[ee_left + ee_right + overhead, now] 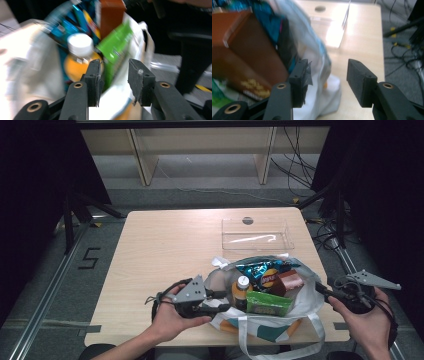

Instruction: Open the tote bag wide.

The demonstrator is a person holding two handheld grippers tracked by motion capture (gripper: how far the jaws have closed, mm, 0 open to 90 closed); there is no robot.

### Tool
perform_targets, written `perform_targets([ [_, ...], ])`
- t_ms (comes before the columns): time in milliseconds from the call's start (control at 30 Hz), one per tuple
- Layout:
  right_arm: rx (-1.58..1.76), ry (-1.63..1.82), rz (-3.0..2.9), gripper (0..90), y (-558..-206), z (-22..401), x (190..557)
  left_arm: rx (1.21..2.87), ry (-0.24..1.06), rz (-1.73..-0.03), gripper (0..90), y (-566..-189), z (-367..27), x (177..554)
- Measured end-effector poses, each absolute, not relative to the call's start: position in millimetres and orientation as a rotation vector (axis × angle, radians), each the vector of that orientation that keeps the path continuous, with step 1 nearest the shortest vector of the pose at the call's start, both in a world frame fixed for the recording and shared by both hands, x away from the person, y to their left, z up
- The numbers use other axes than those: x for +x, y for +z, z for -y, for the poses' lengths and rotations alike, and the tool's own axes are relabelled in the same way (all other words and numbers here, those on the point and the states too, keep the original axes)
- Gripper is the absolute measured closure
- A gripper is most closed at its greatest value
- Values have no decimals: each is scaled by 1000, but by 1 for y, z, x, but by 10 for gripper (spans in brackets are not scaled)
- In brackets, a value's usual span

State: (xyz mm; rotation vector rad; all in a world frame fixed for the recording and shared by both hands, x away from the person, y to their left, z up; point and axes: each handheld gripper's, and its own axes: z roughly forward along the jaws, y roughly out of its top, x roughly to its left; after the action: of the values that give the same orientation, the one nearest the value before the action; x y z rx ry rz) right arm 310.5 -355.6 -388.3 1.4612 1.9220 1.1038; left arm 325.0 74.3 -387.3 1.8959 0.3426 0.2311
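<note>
My left gripper [216,301] and right gripper [320,289] both stand open, pinching nothing, flanking the bag [310,302] at the table's [165,245] near edge. Blur smears their close views of its contents. Both hands [172,317] hold level.

Clear box [257,234] behind filled bag [305,302]

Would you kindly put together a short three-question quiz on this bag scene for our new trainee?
1. True or false: the clear plastic box holds the snacks.
2. Which item in the tote bag has a white cap? A) orange bottle B) green packet C) brown box
3. Fill in: the jaws of both the left gripper and the right gripper stand ____.

Key: 1 false, it is empty; 2 A, the orange bottle; 3 open.
</note>
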Motion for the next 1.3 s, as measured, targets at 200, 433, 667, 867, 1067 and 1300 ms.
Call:
perform_targets([
  [200, 1344, 1095, -1930, 623, -374, 355, 322, 1820, 273, -438, 526, -371, -89, 351],
  [433, 1299, 1119, -1965, 662, -370, 348, 337, 1843, 329, -483, 461, -375, -89, 372],
  [667, 1263, 1098, -2024, 694, -377, 343, 352, 1901, 343, -459, 552, -387, -85, 381],
  [867, 1280, 1092, -2065, 821, -378, 339, 357, 1940, 359, -476, 792, -398, -84, 389],
  [1067, 1252, 1099, -2056, 862, -379, 337, 365, 1940, 389, -523, 878, -401, -85, 397],
  [1300, 1265, 1062, -2075, 867, -386, 335, 373, 1965, 406, -552, 885, -410, -82, 404],
])
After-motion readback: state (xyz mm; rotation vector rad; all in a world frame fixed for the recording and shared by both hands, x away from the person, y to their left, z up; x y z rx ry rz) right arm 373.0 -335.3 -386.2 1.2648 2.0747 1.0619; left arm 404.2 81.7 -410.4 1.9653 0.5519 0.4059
